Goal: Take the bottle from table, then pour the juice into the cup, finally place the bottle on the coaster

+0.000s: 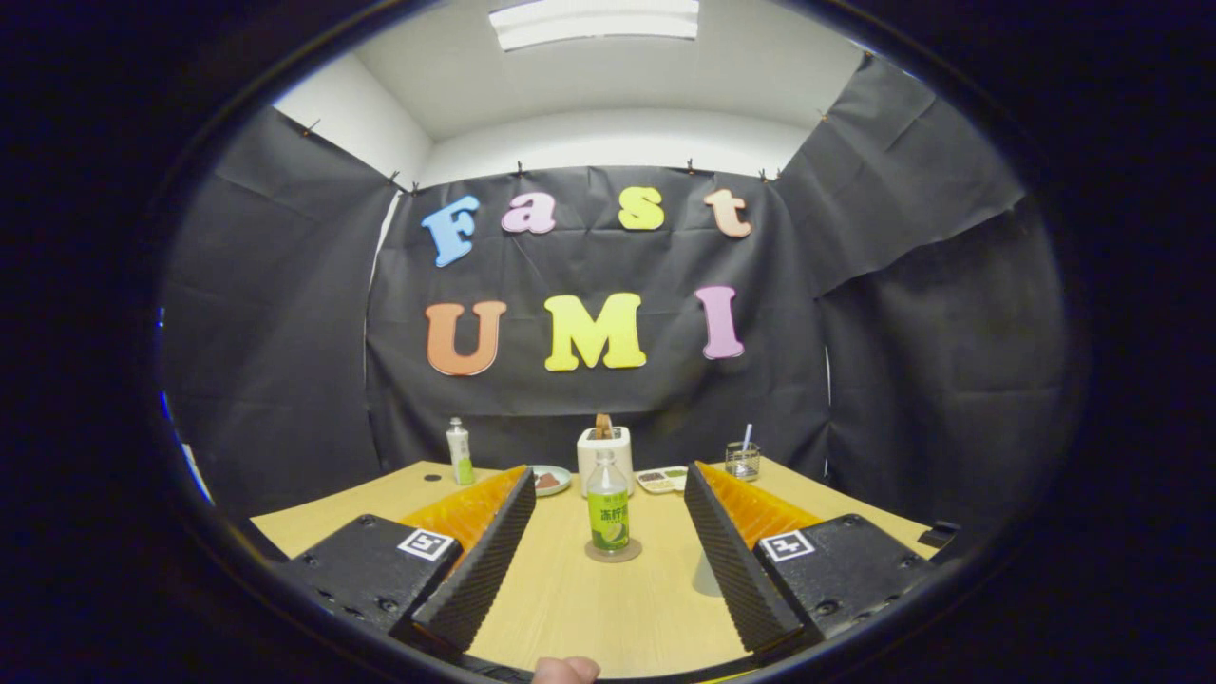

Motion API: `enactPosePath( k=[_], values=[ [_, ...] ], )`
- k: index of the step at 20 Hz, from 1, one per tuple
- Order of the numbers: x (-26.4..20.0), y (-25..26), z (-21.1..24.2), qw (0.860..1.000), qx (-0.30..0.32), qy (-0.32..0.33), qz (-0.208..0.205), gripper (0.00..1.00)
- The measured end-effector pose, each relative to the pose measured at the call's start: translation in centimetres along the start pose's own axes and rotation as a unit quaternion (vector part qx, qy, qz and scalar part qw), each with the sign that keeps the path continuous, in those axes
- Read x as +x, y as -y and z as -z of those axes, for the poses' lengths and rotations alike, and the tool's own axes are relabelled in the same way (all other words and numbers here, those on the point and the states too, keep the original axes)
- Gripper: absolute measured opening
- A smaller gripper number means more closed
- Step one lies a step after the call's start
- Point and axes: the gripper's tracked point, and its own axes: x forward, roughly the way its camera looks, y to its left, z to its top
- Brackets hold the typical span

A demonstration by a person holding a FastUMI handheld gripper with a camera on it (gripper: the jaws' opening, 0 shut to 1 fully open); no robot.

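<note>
Your gripper [608,556] is spread wide, holding nothing; the clear plastic green-labelled bottle [608,508] stands upright on the round brown coaster [613,551], ahead between the fingers (light, slippery, tippy: grip the label band)

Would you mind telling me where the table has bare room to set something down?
Bare wood lies between the open gripper and the bottle on its coaster, and at the near-left corner of the table. The back edge is crowded: small bottle, plate, toaster, tray, glass.
</note>
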Motion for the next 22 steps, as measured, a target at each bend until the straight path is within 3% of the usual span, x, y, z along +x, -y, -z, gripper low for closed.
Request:
enactPosePath(
  k=[22],
  values=[
    [-0.1,-0.4,1.4,1.0,-0.002,-0.02,-0.009,1.0]
  ],
)
